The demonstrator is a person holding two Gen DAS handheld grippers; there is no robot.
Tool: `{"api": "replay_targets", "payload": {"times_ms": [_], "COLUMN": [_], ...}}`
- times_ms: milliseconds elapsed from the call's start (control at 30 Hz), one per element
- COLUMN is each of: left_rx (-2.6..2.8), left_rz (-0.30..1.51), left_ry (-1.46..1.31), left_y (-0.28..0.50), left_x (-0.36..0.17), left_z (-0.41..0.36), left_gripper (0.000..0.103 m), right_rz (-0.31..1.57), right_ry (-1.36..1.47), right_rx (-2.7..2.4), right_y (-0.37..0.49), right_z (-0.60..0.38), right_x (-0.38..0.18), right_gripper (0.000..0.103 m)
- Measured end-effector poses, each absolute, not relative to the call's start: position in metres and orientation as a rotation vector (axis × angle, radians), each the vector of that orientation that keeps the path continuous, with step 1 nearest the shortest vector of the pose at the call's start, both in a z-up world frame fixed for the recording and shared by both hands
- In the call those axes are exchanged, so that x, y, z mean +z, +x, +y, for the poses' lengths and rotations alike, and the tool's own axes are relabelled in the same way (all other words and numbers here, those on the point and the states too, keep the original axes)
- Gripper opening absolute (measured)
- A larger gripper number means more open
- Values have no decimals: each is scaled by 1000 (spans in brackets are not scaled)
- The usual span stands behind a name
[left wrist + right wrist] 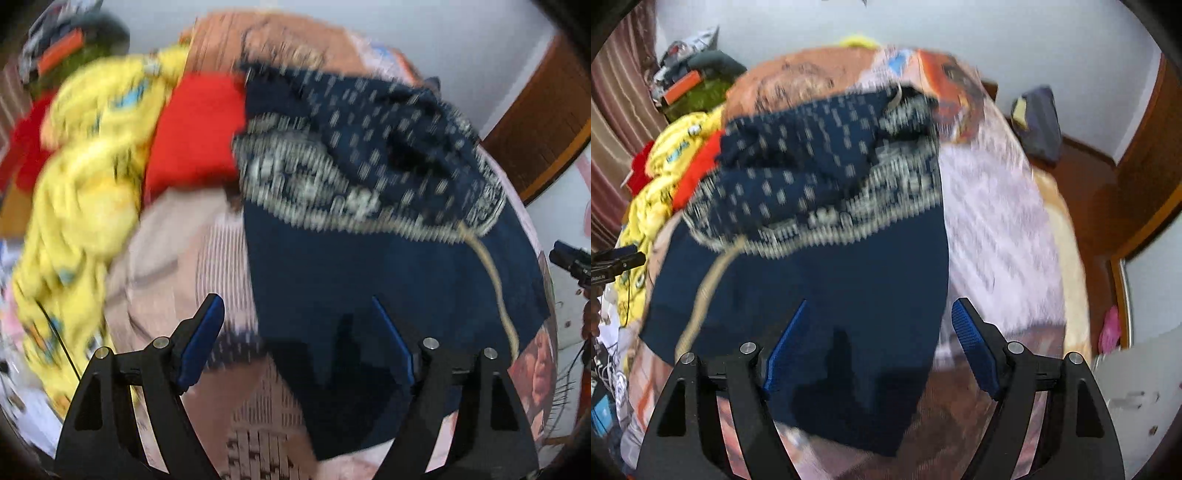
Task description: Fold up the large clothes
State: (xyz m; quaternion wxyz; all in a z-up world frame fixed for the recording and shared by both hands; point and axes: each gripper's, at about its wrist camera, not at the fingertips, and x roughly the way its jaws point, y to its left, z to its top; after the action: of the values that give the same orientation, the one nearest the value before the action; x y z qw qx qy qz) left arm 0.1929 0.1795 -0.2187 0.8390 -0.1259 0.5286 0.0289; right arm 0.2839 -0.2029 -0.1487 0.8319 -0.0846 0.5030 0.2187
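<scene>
So the navy garment (388, 266) is lying partly folded on the bed (221, 258), patterned half flopped over the plain lower half. The left gripper (299, 336) and the right gripper (877, 339) both hang above its near edge with jaws spread wide and nothing in them.

What worries me: the light drawstring (495, 280) trails loose across the plain part, so a pinch there could grab cord instead of cloth and drag the fold crooked. The yellow garment (85, 192) and red garment (195, 129) sit right alongside too (easy to snag by accident). Everything's motion-blurred, so exact edges are hard to judge.
</scene>
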Motion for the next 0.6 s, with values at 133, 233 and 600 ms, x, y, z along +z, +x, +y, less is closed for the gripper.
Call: {"api": "replay_targets", "payload": {"times_ms": [133,233,600], "left_rx": [13,-47,-141], "left_rz": [1198,1223,1161], "left_ry": [-417,-570,-729], "left_y": [177,170,159], "left_x": [-254,-274,-286], "left_z": [188,190,178], "left_gripper": [79,79,48], "right_rz": [1127,1161,1169], "right_ry": [-157,-140,89], "right_rx": [460,461,513], "right_y": [278,275,279], "right_z": [-214,-219,-239], "right_x": [-171,-183,-199], "right_gripper": [76,76,54]}}
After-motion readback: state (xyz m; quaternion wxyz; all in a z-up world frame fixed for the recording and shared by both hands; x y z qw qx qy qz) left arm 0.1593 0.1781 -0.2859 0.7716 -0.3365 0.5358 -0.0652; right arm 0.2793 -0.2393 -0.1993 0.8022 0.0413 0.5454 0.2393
